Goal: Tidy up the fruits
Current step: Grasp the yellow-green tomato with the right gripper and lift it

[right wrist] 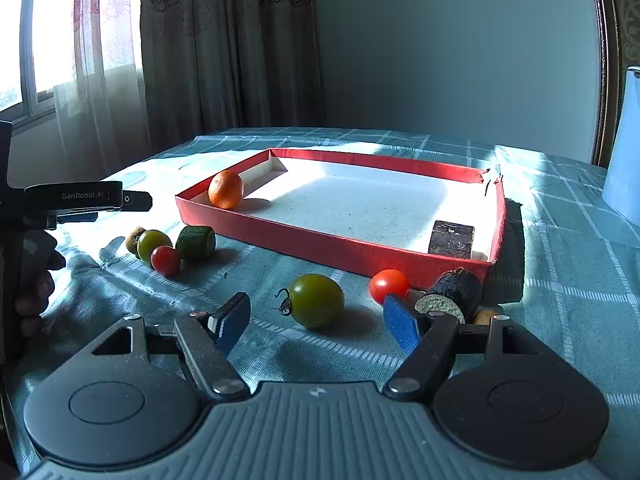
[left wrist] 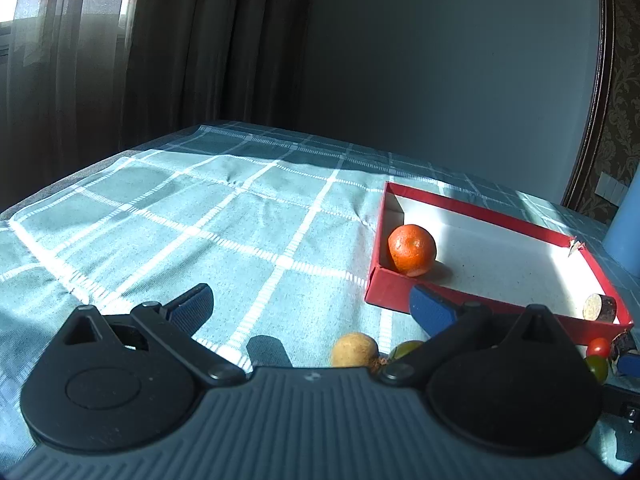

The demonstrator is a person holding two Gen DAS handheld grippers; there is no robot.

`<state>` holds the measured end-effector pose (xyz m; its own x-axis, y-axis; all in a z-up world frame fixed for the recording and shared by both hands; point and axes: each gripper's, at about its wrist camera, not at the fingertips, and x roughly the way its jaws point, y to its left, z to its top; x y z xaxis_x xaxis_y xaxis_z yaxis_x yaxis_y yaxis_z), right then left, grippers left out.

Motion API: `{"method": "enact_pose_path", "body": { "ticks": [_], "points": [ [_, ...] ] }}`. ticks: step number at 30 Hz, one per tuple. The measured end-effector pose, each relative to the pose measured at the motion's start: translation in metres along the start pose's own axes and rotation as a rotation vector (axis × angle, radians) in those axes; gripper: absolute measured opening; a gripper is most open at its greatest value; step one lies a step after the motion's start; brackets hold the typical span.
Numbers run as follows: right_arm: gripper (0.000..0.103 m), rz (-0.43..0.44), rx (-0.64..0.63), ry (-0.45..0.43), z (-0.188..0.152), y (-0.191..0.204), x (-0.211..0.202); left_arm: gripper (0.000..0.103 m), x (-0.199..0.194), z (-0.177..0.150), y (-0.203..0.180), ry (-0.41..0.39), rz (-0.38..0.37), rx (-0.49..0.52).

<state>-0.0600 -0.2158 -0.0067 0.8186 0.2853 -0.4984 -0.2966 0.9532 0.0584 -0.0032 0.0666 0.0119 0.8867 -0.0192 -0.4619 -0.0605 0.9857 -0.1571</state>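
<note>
A shallow red box (right wrist: 320, 240) with a white floor lies on the checked cloth; it also shows in the left wrist view (left wrist: 386, 292). An orange (right wrist: 226, 189) sits in its near left corner, as the left wrist view shows too (left wrist: 412, 249). A dark cut cylinder (right wrist: 452, 239) lies in its right corner. My right gripper (right wrist: 320, 322) is open just above the cloth, with a green tomato (right wrist: 316, 300) between its fingers. A red tomato (right wrist: 389, 285) and a dark cylinder (right wrist: 452, 294) lie by its right finger. My left gripper (left wrist: 312, 304) is open and empty; a tan round fruit (left wrist: 354, 350) lies below it.
A group of a green tomato (right wrist: 153, 242), a red tomato (right wrist: 165, 260), a green cut piece (right wrist: 196, 242) and a brown fruit (right wrist: 134, 238) lies left of the box. The left gripper's body (right wrist: 80, 198) is at the far left. A pale blue container (right wrist: 624, 176) stands at the right.
</note>
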Motion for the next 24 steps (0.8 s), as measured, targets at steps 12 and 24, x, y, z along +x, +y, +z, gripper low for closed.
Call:
{"method": "enact_pose_path", "body": {
  "ticks": [12,24],
  "points": [
    [0.049,0.026,0.069,0.077,0.003,-0.007,0.026,0.103,0.001,0.000,0.000,0.006,0.006,0.002],
    [0.035,0.053,0.085,-0.011,0.006,-0.012,0.009,0.103,0.001,-0.001,0.001,0.012,0.009,0.000]
  ]
}}
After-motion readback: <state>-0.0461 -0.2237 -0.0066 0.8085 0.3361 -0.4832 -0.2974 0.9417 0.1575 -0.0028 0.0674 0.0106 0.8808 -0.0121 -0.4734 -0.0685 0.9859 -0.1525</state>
